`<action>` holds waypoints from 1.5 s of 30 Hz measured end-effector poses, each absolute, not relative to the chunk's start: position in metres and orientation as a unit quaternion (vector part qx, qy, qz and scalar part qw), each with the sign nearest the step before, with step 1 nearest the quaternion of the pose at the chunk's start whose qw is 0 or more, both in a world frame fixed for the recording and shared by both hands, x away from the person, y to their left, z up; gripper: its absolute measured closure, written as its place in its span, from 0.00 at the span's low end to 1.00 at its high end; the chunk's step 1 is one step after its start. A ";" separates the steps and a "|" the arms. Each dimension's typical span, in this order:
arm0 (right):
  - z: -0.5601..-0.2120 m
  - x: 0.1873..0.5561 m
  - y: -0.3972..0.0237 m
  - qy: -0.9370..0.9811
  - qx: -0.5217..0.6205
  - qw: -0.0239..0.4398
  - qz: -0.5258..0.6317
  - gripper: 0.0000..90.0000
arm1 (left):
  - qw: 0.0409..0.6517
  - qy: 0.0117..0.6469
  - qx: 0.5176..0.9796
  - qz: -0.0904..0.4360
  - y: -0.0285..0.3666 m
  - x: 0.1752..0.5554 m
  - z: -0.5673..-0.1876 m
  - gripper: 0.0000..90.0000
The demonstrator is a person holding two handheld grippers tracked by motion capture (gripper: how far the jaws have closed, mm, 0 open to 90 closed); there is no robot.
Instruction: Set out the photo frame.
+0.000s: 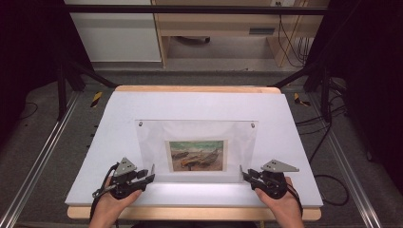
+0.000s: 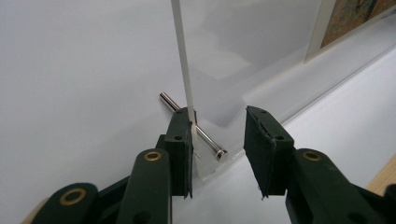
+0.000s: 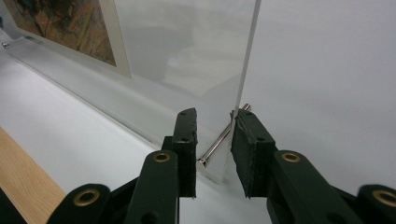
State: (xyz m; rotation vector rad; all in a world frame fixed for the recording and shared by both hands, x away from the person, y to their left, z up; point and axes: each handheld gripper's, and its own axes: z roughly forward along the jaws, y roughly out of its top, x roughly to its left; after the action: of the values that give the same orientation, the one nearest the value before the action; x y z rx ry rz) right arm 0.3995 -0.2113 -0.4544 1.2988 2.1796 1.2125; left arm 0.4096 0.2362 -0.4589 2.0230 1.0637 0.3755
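1. Acrylic picture frame (image 1: 197, 151), high view: stood upright at the middle of the white table (image 1: 119, 114), painted print (image 1: 196, 155) sandwiched between clear sheets. Flanked by left gripper (image 1: 149, 173) and right gripper (image 1: 244, 175) at its near lower corners. Judged early: approach done, grasp and any lifting left.
2. Left gripper view: left gripper (image 2: 218, 140) spread wide, holding nothing. Thin, glossy sheet edge against one jaw, the other well apart. Polished steel pin (image 2: 192, 127) through the corner, round and slim.
3. Right gripper view: right gripper (image 3: 215, 135) likewise released, straddling the frame's edge (image 3: 246, 60) and a second metal standoff (image 3: 223, 137). Smooth, transparent, hard-edged, probably slippery.
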 end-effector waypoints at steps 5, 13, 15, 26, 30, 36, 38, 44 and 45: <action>-0.455 0.398 -0.210 0.767 0.454 0.166 0.422 0.79 | 0.401 0.420 0.801 0.146 0.235 0.409 -0.460 0.68; -0.455 0.394 -0.209 0.770 0.457 0.168 0.414 0.79 | 0.397 0.417 0.804 0.145 0.235 0.409 -0.460 0.68; -0.455 0.394 -0.209 0.770 0.456 0.169 0.414 0.79 | 0.397 0.417 0.805 0.145 0.235 0.409 -0.460 0.68; -0.455 0.395 -0.209 0.770 0.453 0.171 0.415 0.79 | 0.396 0.416 0.805 0.148 0.234 0.408 -0.460 0.68; -0.455 0.395 -0.209 0.770 0.453 0.171 0.416 0.79 | 0.397 0.417 0.805 0.148 0.234 0.408 -0.460 0.68; -0.455 0.395 -0.209 0.769 0.453 0.170 0.417 0.79 | 0.395 0.416 0.806 0.149 0.234 0.408 -0.460 0.67; -0.455 0.395 -0.209 0.769 0.453 0.170 0.417 0.78 | 0.393 0.413 0.808 0.152 0.233 0.408 -0.460 0.67; -0.455 0.395 -0.208 0.770 0.454 0.172 0.414 0.78 | 0.393 0.411 0.808 0.151 0.233 0.409 -0.461 0.66; -0.455 0.395 -0.208 0.770 0.454 0.172 0.414 0.78 | 0.393 0.411 0.808 0.151 0.233 0.409 -0.461 0.66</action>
State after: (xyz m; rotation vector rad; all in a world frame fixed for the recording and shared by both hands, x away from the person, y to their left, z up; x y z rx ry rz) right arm 0.3945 -0.2080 -0.4554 1.2889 2.1855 1.1765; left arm 0.4086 0.2331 -0.4608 2.0512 1.0437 0.3838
